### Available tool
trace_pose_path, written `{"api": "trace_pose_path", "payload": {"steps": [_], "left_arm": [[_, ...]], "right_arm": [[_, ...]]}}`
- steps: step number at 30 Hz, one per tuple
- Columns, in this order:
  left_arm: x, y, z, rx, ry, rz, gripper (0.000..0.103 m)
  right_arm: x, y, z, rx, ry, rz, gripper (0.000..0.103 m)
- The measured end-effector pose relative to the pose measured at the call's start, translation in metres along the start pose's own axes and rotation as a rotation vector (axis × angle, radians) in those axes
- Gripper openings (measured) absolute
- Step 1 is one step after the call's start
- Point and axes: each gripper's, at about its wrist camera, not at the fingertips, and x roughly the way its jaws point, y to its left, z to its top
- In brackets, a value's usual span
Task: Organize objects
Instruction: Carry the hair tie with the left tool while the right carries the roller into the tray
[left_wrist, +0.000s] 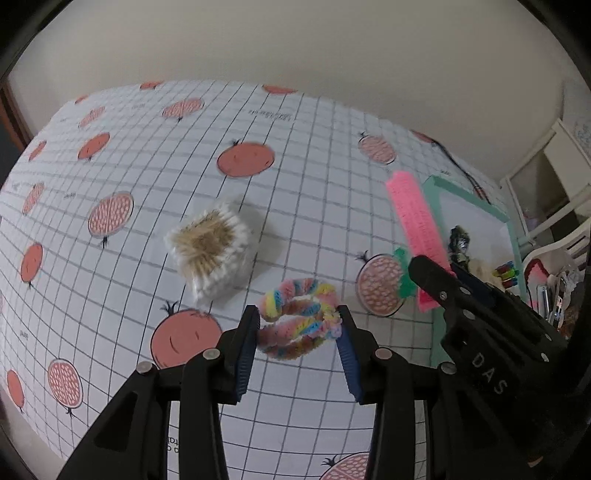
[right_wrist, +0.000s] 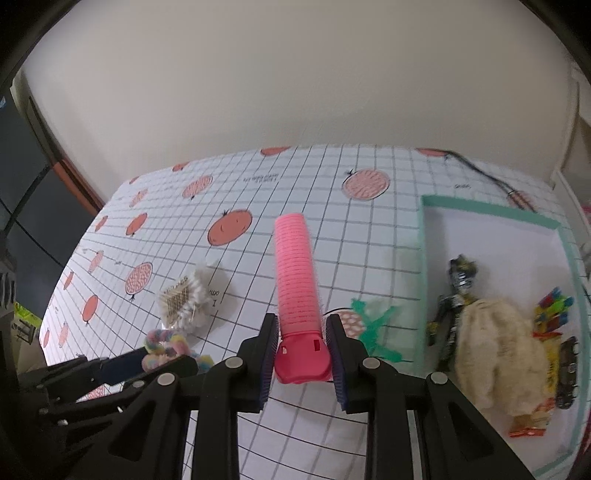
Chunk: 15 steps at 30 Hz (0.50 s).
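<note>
We've got the left gripper clamped on the pastel pipe-cleaner bundle, held above the tablecloth — and the right gripper squeezing the pink hair roller, just beside the teal tray.

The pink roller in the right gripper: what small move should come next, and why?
Probably carry it rightward over the tray's green rim and lower it inside. The right gripper already clamps the pink roller by its base, lifted above the cloth, and the tray's near-left floor looks bare, while the other sorted items lie further right.
</note>
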Motion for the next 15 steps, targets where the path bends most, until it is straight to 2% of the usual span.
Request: {"api": "trace_pose_path", "payload": {"steps": [7, 15], "left_arm": [[-0.023, -0.031, 0.013, 0.036, -0.125, -0.057, 0.043], [-0.043, -0.058, 0.022, 0.096, -0.275, -0.086, 0.043]], "right_arm": [[-0.028, -0.037, 0.006, 0.054, -0.06, -0.03, 0.029], [-0.059, -0.086, 0.009, 0.11, -0.124, -0.09, 0.028]]}}
